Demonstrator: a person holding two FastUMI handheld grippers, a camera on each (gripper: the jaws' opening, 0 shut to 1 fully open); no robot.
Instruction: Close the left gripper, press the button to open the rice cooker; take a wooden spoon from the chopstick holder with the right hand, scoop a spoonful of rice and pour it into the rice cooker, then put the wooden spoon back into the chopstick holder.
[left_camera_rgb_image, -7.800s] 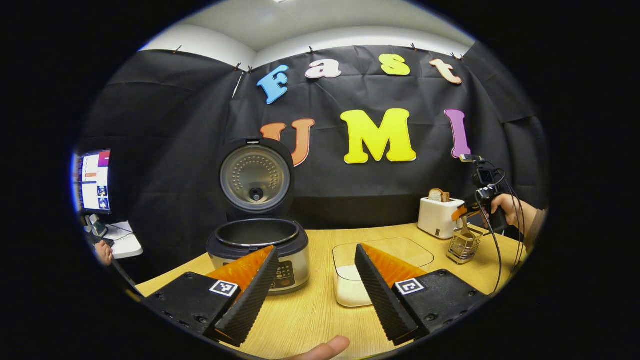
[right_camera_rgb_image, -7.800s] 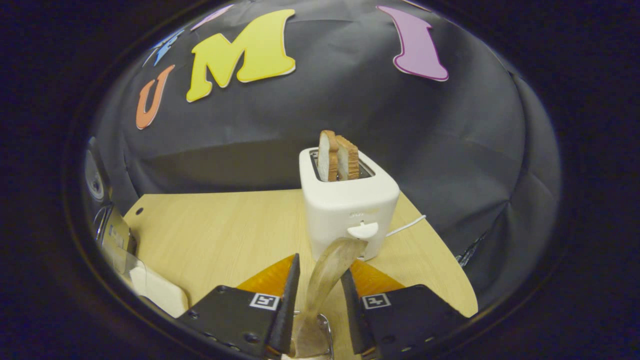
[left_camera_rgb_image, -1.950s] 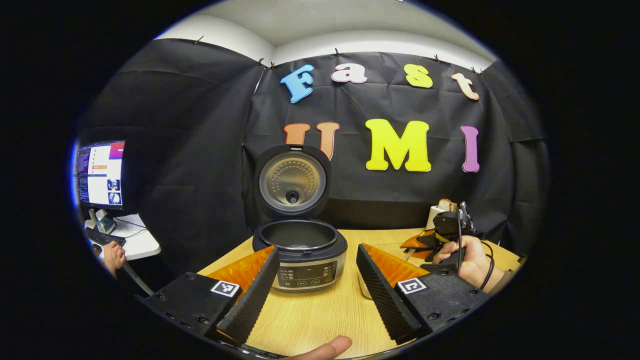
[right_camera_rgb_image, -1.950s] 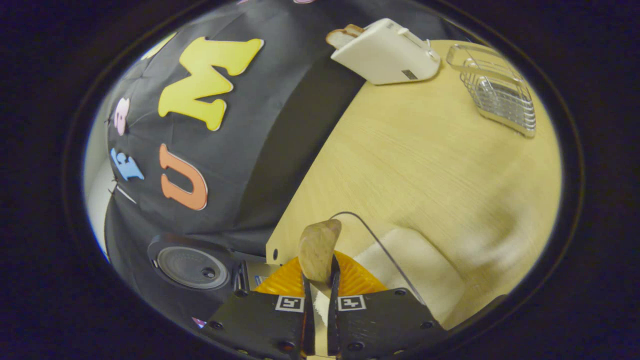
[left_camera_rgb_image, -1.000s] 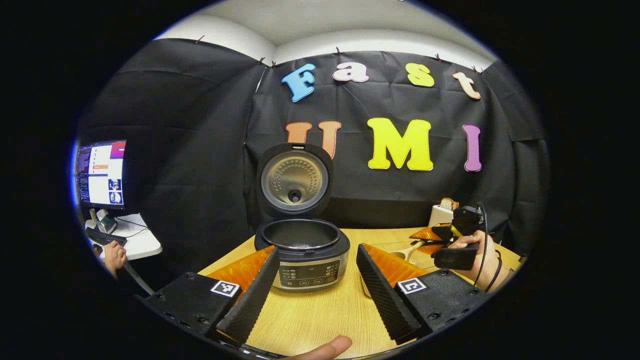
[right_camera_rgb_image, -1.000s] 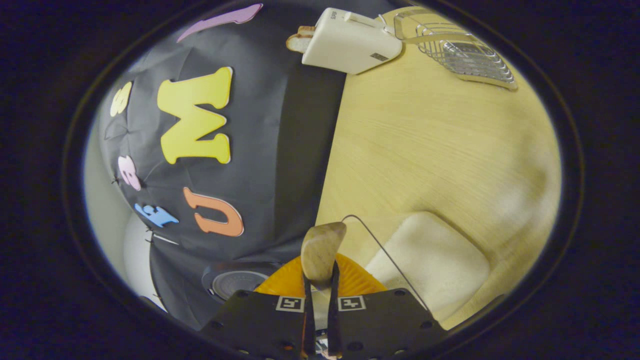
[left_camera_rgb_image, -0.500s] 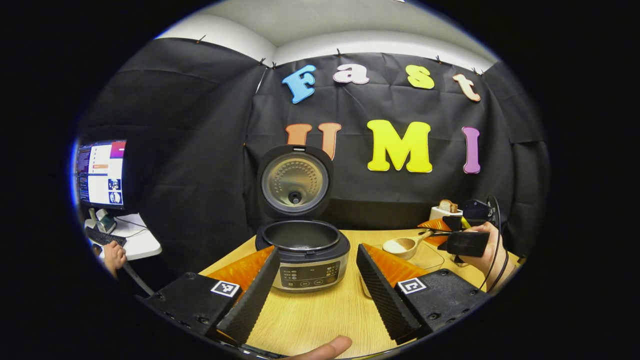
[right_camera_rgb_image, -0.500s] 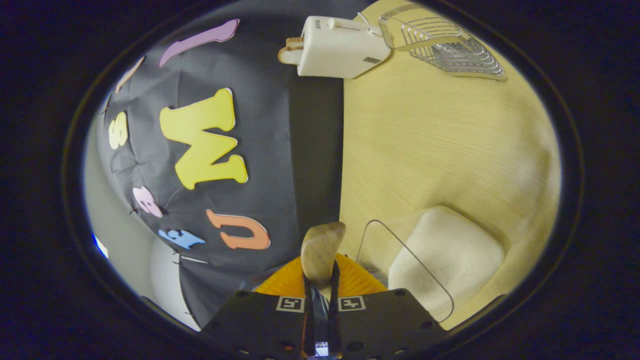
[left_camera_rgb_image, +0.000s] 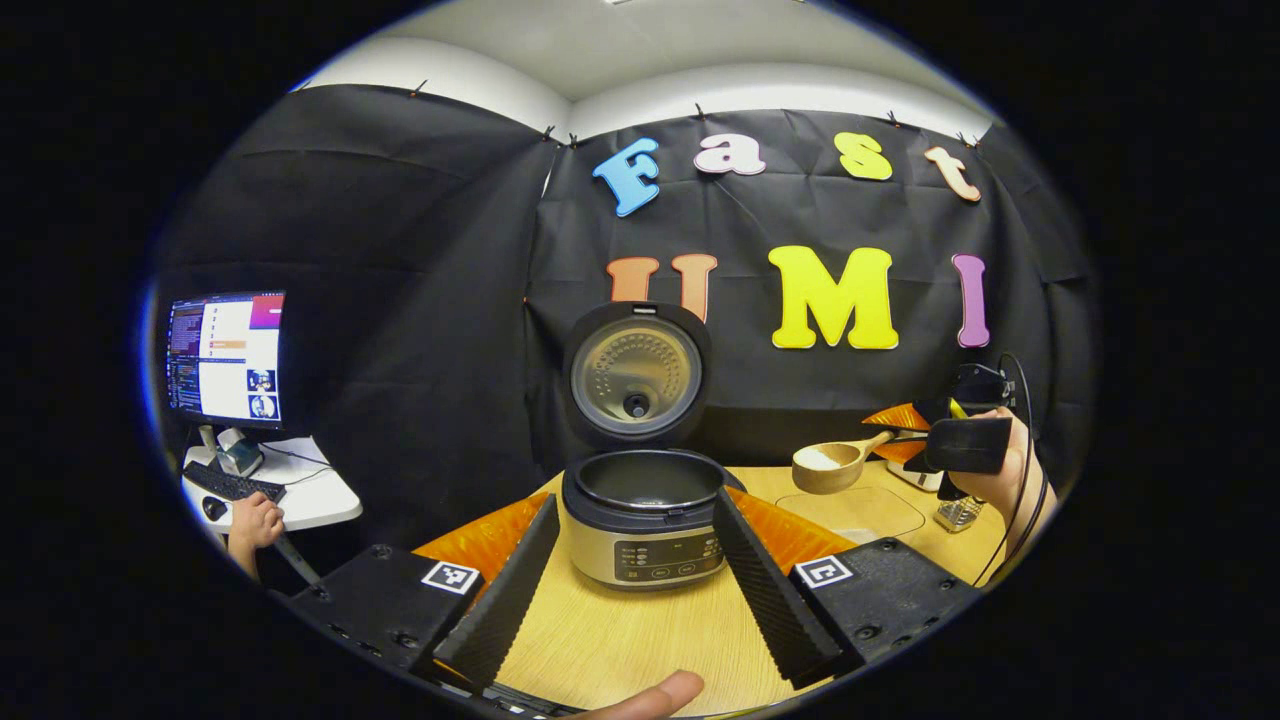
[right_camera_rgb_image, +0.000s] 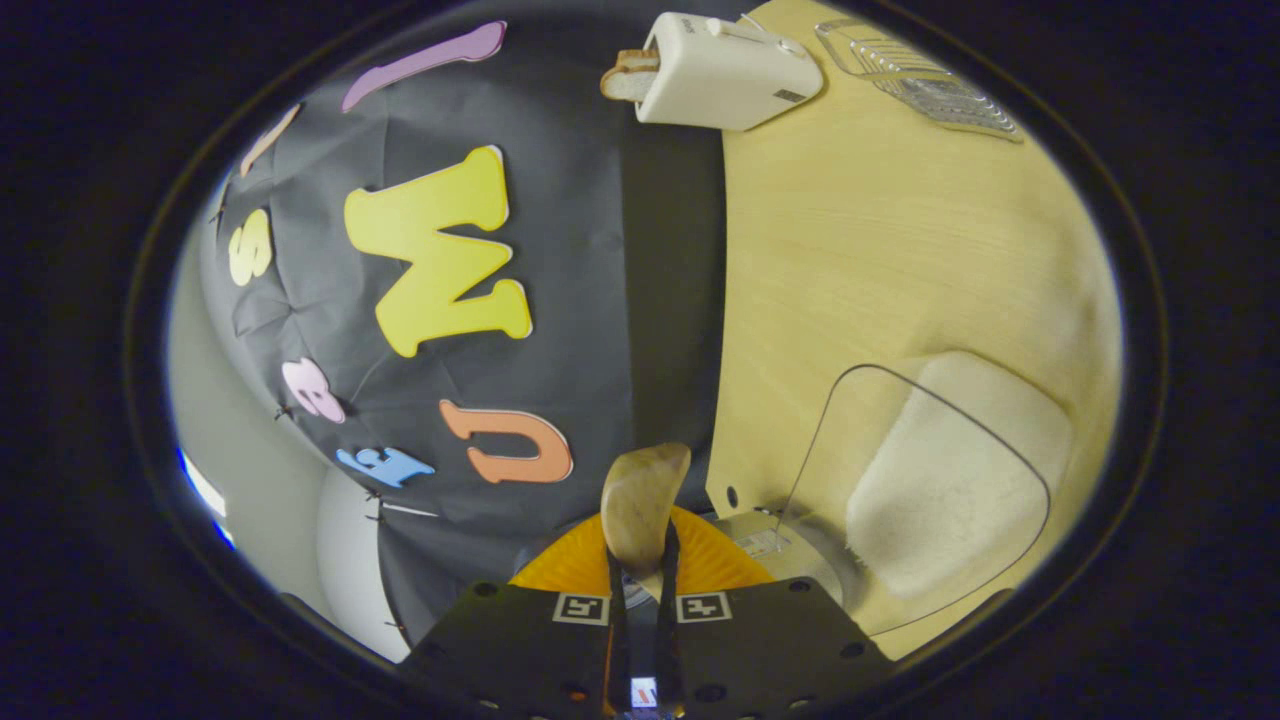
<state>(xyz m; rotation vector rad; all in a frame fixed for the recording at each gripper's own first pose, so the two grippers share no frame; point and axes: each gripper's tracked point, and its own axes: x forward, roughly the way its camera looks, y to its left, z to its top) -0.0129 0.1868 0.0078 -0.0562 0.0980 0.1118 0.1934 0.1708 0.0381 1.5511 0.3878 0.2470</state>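
Note:
The rice cooker (left_camera_rgb_image: 645, 535) stands open on the wooden table, its lid (left_camera_rgb_image: 637, 375) upright and its dark pot showing. My left gripper (left_camera_rgb_image: 634, 500) is open low in front of it, a finger on either side of the cooker's front. In the left gripper view the wooden spoon (left_camera_rgb_image: 833, 466) hangs level above the table, right of the cooker, with white rice in its bowl. My right gripper (left_camera_rgb_image: 905, 436), held by a hand, is shut on the spoon's handle. In the right gripper view the spoon's handle end (right_camera_rgb_image: 641, 505) sticks up between the shut fingers of the right gripper (right_camera_rgb_image: 640, 585).
A clear rice container (right_camera_rgb_image: 945, 480) lies below the spoon, also seen as a flat clear box (left_camera_rgb_image: 850, 510). A white toaster (right_camera_rgb_image: 730, 58) with bread and the wire chopstick holder (right_camera_rgb_image: 920, 75) stand at the table's far right. A monitor (left_camera_rgb_image: 225, 358) and a person's hand are at the left.
The right gripper has lifted the spoon, now loaded with rice, out of the container and carried it up and left toward the cooker. The left gripper has shifted so the cooker sits between its fingers.

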